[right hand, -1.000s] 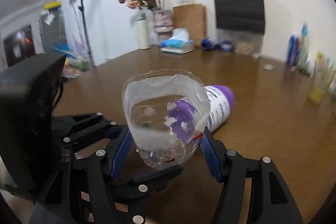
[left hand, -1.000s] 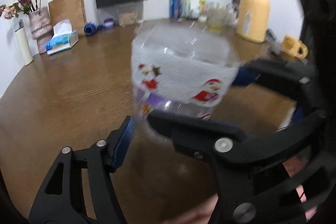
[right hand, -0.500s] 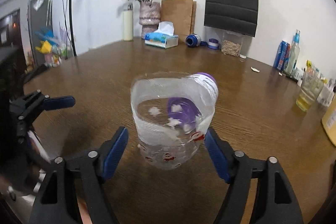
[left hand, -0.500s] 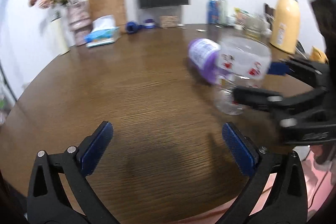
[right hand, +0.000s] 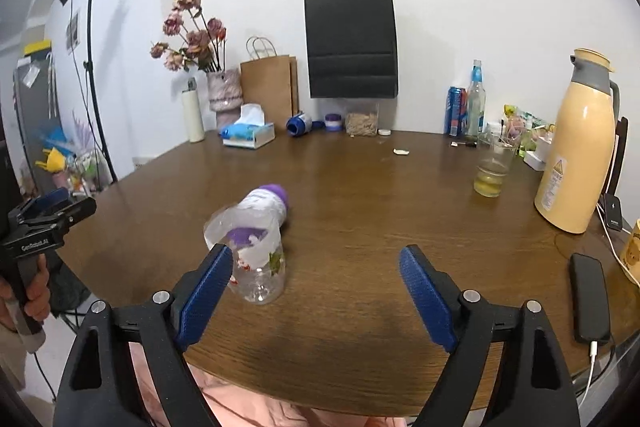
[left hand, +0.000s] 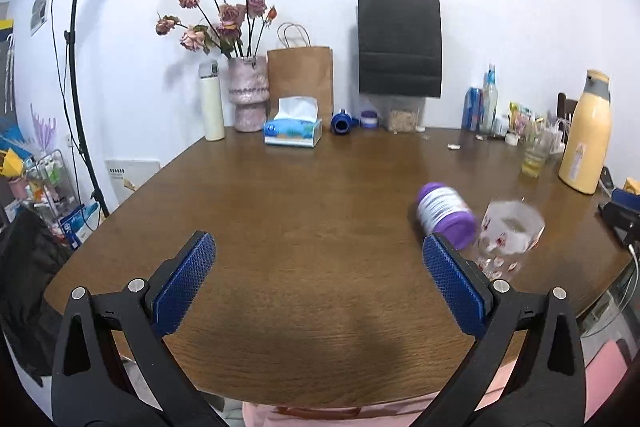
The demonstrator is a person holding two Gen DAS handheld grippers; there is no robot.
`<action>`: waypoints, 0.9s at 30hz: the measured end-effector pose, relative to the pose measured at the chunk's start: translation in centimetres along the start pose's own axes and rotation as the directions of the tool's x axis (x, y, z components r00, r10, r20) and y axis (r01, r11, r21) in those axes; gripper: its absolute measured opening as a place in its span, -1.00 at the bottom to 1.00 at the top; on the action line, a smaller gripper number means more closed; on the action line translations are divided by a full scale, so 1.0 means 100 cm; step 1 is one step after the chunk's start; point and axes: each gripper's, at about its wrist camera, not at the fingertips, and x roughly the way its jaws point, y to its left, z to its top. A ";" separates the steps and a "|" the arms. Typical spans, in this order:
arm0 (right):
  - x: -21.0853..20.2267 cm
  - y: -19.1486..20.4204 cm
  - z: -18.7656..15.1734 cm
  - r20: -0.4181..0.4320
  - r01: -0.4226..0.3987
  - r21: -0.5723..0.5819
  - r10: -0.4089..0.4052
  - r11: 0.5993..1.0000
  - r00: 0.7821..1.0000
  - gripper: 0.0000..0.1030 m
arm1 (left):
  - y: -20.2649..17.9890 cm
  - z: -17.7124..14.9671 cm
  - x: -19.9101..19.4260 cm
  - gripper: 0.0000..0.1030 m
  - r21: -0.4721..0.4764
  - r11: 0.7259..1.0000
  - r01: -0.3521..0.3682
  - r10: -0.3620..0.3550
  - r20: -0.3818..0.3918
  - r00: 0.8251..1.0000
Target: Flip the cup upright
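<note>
A clear plastic cup (right hand: 256,259) with red festive prints stands upright on the brown table (right hand: 360,211), mouth up; it also shows in the left wrist view (left hand: 506,237). My right gripper (right hand: 316,291) is open and empty, pulled back toward the front edge, the cup just beyond its left finger. My left gripper (left hand: 320,279) is open and empty, well left of the cup, and shows at the left edge of the right wrist view (right hand: 48,215).
A purple-capped bottle (right hand: 266,205) lies on its side right behind the cup. A glass of yellow liquid (right hand: 492,167), a yellow thermos (right hand: 576,147) and a black phone (right hand: 590,297) are at the right. Tissue box (left hand: 294,129), vase and bags line the back.
My right gripper let go of the cup, opened and drew back; the cup now stands on the table. My left gripper moved away to the left and back.
</note>
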 end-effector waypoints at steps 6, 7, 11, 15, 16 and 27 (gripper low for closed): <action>0.003 0.010 0.002 0.007 -0.008 -0.023 0.008 1.000 1.000 0.74 | -0.006 0.000 -0.004 1.00 0.031 1.000 0.003 -0.003 0.004 1.000; 0.003 0.011 0.003 0.008 -0.009 -0.023 0.009 1.000 1.000 0.74 | -0.007 0.000 -0.006 1.00 0.031 1.000 0.004 -0.004 0.005 1.000; 0.002 0.011 0.004 0.018 -0.003 -0.020 0.003 1.000 1.000 0.74 | -0.008 0.000 -0.008 1.00 0.035 0.999 0.014 -0.014 0.009 1.000; -0.005 0.011 0.004 0.032 0.004 -0.017 -0.004 1.000 0.999 0.74 | -0.009 0.001 -0.019 1.00 0.038 0.999 -0.002 0.001 0.032 0.999; -0.010 0.013 0.003 0.043 0.004 -0.021 -0.003 1.000 0.999 0.74 | -0.009 0.000 -0.026 1.00 0.034 0.999 -0.017 0.016 0.041 0.999; -0.102 0.051 -0.051 0.090 0.012 -0.005 -0.012 1.000 0.996 0.74 | 0.007 -0.055 -0.134 1.00 0.014 1.000 0.018 -0.019 0.106 0.994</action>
